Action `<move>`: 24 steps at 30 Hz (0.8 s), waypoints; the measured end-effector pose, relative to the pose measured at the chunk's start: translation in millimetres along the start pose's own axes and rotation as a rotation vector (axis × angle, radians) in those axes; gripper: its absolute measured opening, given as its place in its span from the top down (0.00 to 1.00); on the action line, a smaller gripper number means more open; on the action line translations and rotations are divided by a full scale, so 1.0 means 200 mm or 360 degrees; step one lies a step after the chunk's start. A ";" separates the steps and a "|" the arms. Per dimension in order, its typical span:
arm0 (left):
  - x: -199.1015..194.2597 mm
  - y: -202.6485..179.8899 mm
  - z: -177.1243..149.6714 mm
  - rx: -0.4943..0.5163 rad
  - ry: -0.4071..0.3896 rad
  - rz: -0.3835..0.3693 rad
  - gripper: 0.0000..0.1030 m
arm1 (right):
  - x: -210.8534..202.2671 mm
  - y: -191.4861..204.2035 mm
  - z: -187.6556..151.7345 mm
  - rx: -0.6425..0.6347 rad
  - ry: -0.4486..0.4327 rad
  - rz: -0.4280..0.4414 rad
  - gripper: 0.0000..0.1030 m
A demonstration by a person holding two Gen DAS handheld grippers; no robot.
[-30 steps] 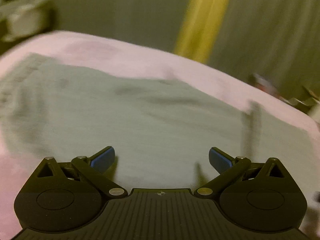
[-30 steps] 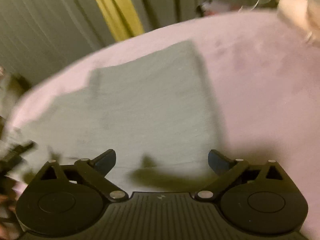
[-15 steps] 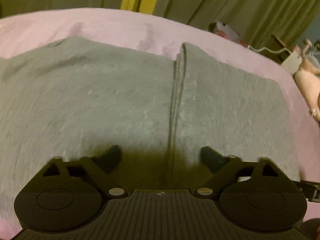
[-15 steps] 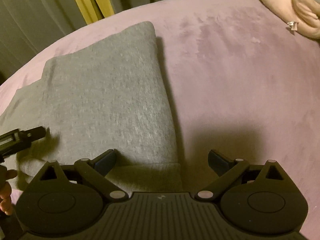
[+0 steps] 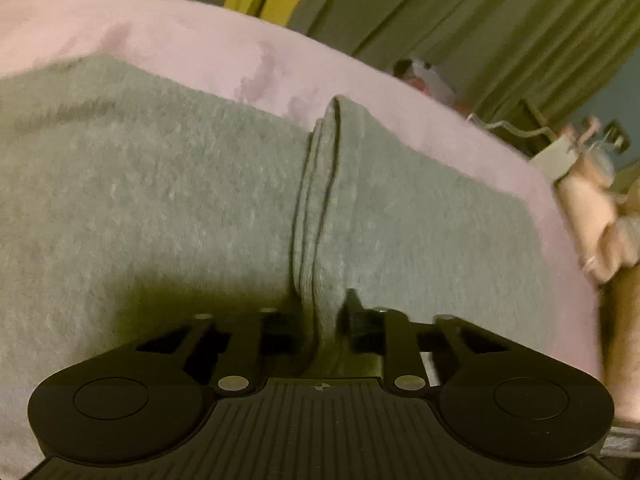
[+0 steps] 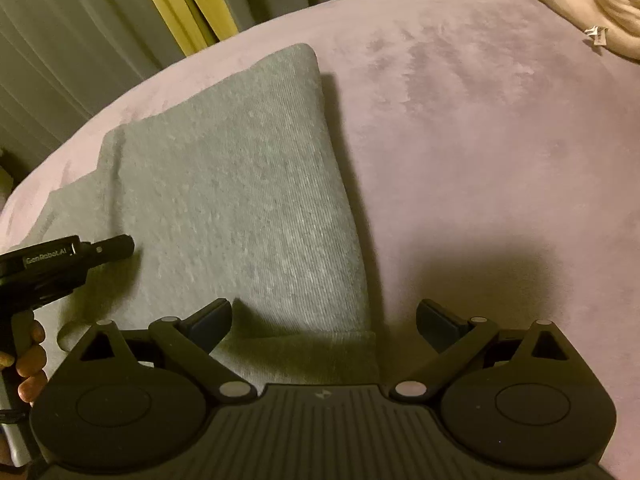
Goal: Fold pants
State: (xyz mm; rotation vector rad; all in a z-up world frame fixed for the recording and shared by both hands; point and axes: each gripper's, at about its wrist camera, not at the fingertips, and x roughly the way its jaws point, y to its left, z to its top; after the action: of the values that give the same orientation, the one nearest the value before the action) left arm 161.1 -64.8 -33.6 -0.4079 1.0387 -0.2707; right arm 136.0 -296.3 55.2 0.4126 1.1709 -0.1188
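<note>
pants: the grey knit pants [image 5: 168, 216] lie flat on the pink bed [image 5: 200, 40], partly folded; in my right view they [image 6: 240, 184] run from the near edge away to the far left, with their right edge well clear of anything.
ridge: a raised fold of stacked layers [image 5: 316, 208] runs near to far up the middle of my left view.
left hand-held gripper: my left hand-held gripper [image 5: 320, 324] is closing on the near end of that ridge; cloth is bunched between the jaws and looks pinched already.
right hand-held gripper: my right hand-held gripper [image 6: 324, 320] hangs released, jaws wide, over the near right corner of the pants, pressing on nothing.
risk, partial pinch: I judge I may have caught only the top layers of the ridge; lifting would then peel them off and undo the fold beneath.
risk, uneven lift: with only my left side gripping, any pull would drag the cloth askew and skew the edges.
risk, right miss: my right jaws straddle the pants' edge, so closing here could catch pink bedcover as well as hem.
risk, slide: the bedcover looks plush, so dragging may wrinkle the lower layer.
surroundings: a pale stuffed toy [image 6: 588, 8] lies at the far right, well apart; green curtains [image 5: 460, 8] hang behind the bed.
</note>
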 end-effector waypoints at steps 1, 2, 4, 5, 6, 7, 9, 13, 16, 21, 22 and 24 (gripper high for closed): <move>-0.02 0.02 0.00 -0.0026 -0.0004 -0.0013 0.80 | 0.00 0.00 0.00 0.0005 -0.0011 0.0005 0.04; -0.04 0.02 0.00 -0.0032 -0.0016 -0.0027 0.80 | -0.01 0.00 0.00 0.0006 -0.0023 0.0016 0.04; -0.07 0.01 0.00 -0.0004 -0.0048 -0.0025 0.81 | -0.02 0.00 -0.01 0.0003 -0.0047 0.0036 0.04; -0.10 0.00 0.00 0.0011 -0.0057 -0.0008 0.81 | -0.03 0.00 -0.01 0.0004 -0.0059 0.0041 0.04; -0.13 0.00 0.00 0.0024 -0.0064 0.0002 0.81 | -0.03 0.00 -0.01 0.0005 -0.0068 0.0043 0.04; -0.16 0.00 0.00 0.0038 -0.0074 0.0008 0.81 | -0.04 0.00 -0.01 0.0006 -0.0073 0.0042 0.04; -0.22 0.00 0.01 0.0083 -0.0106 0.0030 0.81 | -0.04 0.00 -0.01 0.0004 -0.0071 0.0034 0.04; -0.34 0.04 0.04 0.0203 -0.0210 0.0152 0.81 | -0.03 0.02 -0.01 -0.0033 -0.0065 0.0035 0.04; -0.39 0.14 0.05 0.0159 -0.0215 0.0200 0.81 | -0.03 0.03 -0.01 -0.0070 -0.0061 0.0032 0.04; -0.38 0.18 -0.02 0.0241 -0.0229 0.0283 0.70 | -0.02 0.06 -0.01 -0.0116 -0.0048 0.0020 0.04; -0.37 0.17 -0.04 0.0265 -0.0246 0.0337 0.67 | -0.02 0.07 -0.01 -0.0122 -0.0045 0.0008 0.04; -0.37 0.18 -0.07 0.0279 -0.0285 0.0362 0.54 | -0.01 0.08 -0.01 -0.0123 -0.0040 -0.0009 0.04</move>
State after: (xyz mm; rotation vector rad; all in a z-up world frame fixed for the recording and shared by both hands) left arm 113.3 -6.2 0.8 -0.1502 0.8687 -0.1179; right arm 138.8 -281.7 61.3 0.3387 1.1486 -0.0831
